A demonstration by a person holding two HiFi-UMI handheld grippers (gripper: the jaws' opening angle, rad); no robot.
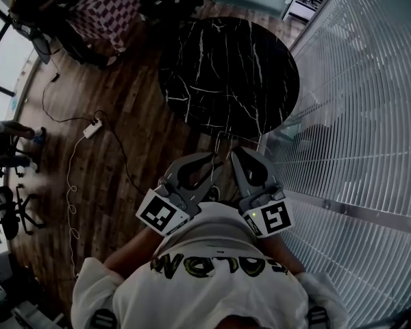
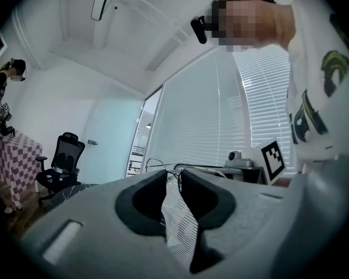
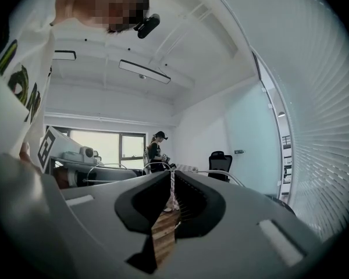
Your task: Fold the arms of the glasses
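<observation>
Glasses, a thin wire frame, hang in the air just below the centre of the head view, pinched between two claws that meet tip to tip. The left claw comes in from the lower left and the right claw from the lower right. Both are held close against the white printed shirt of the person working them.

In the left gripper view, the left claw is drawn down to a narrow slit, and a fine wire of the glasses runs out from its tips toward the right of the frame. In the right gripper view, the right claw is closed tip against tip on the frame. Wire of the glasses curves away on both sides of it.

The frame touches no surface. It sits just under the near edge of a round black marble bench, which fills the upper middle of the head view.

Dark wooden floor spreads across the left of that view, where a pale cable trails down from a white power strip. Slatted blinds cover the whole right side.

At the upper left a second person is beside a checked cloth. A black office chair stands at the left of the left gripper view.
</observation>
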